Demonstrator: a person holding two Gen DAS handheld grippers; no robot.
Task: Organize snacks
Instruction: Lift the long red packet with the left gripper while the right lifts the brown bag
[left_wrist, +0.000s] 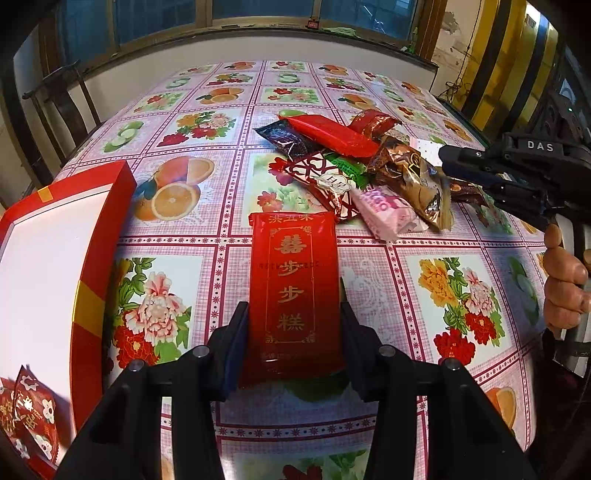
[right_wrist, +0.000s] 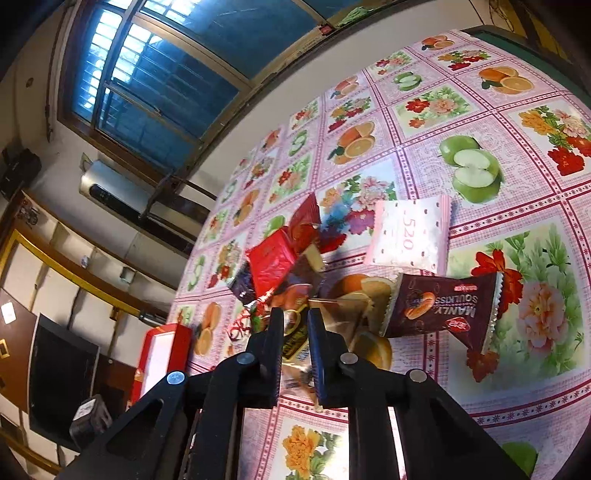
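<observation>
Floral tablecloth (left_wrist: 424, 236) bearing an open red box (left_wrist: 88, 236) at left and a snack pile (left_wrist: 354, 158). Left gripper (left_wrist: 293, 314) clamps a red gold-lettered packet (left_wrist: 293, 280); right gripper (right_wrist: 295, 325) pinches a brown wrapper (right_wrist: 293, 341) at the pile's edge.

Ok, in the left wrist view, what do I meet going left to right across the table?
Red-and-white gift box → red packet with gold characters, held in the left gripper → pink wrapped snack → gold-brown foil packet → right gripper.
</observation>
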